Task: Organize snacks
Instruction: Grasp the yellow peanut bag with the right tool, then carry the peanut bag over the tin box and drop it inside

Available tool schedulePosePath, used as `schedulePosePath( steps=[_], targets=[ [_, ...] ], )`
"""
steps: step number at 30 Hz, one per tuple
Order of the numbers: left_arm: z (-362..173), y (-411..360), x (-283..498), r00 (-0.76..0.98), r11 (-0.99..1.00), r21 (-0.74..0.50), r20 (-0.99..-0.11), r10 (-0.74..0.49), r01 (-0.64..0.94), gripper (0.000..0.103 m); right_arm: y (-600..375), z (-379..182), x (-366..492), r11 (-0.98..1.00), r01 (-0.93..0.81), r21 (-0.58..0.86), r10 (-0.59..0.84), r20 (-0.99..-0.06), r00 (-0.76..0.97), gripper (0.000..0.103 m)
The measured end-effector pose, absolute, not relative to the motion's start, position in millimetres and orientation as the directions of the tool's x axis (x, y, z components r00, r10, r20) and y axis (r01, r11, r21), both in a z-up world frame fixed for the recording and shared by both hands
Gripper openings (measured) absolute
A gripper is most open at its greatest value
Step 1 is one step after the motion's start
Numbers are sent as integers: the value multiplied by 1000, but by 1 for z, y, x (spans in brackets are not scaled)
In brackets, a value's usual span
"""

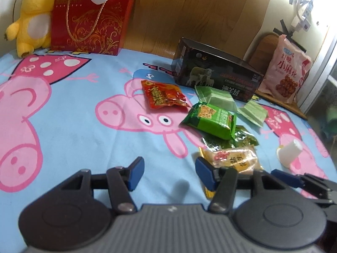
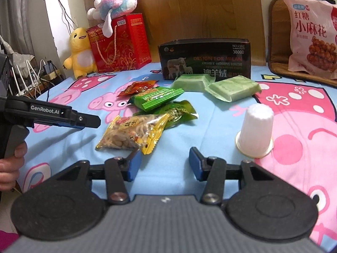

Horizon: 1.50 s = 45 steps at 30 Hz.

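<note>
Right wrist view looks down on a bed with a blue cartoon-pig sheet (image 2: 172, 168), where a loose heap of snack packets lies in front of a dark open-topped box (image 2: 205, 60). Taking that box as the landmark: two pale green packets (image 2: 233, 89) sit just before its front face, a red packet (image 2: 138, 87) and a bright green packet (image 2: 157, 98) lie nearer the camera and to the left, a darker green one (image 2: 179, 111) sits under them, and nearest of all is the yellow noodle-snack packet (image 2: 133, 136). An upturned white cup (image 2: 256, 131) stands apart to the right. The right gripper (image 2: 164, 163) stands partly open with nothing between its pads; its left pad is just beside the yellow packet's near corner, whether touching I cannot tell. That packet's long axis runs from near-left to far-right, slanting toward the box, so it lies ahead and left of this gripper. The left gripper (image 1: 169, 171) is also partly open and empty, with the same packet just ahead of its right pad, seemingly tucked partly beneath it. Both hands are close; the right one seems slightly better lined up for the pick, probably needing a small shift left.
</note>
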<state>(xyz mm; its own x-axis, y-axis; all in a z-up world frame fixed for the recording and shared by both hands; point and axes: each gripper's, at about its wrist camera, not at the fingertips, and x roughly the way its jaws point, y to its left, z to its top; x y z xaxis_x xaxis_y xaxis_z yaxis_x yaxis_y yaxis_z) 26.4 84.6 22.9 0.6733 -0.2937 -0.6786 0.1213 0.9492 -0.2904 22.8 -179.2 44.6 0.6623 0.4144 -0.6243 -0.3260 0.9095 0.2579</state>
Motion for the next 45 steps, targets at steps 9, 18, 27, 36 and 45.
schedulePosePath(
  steps=[9,18,27,36,45],
  targets=[
    [22,83,30,603,872,-446,-644,-470,203,47,-169,50,26,910,-356,213,408,-621,669,53],
    [17,53,27,560,838,-472,-630,-538,273,28,-151,48,30,905,-388,176,403,-647,647,25],
    [29,42,16,541,808,-495,-605,-584,320,24,-169,60,7,918,-316,240,395,-633,666,21],
    [86,18,61,621,826,-415,-547,-561,381,24,-188,107,53,908,-337,251,420,-518,746,19],
    [116,-10,201,709,870,-366,-512,-485,330,34,-198,120,198,917,-319,240,398,-492,774,29]
  ],
)
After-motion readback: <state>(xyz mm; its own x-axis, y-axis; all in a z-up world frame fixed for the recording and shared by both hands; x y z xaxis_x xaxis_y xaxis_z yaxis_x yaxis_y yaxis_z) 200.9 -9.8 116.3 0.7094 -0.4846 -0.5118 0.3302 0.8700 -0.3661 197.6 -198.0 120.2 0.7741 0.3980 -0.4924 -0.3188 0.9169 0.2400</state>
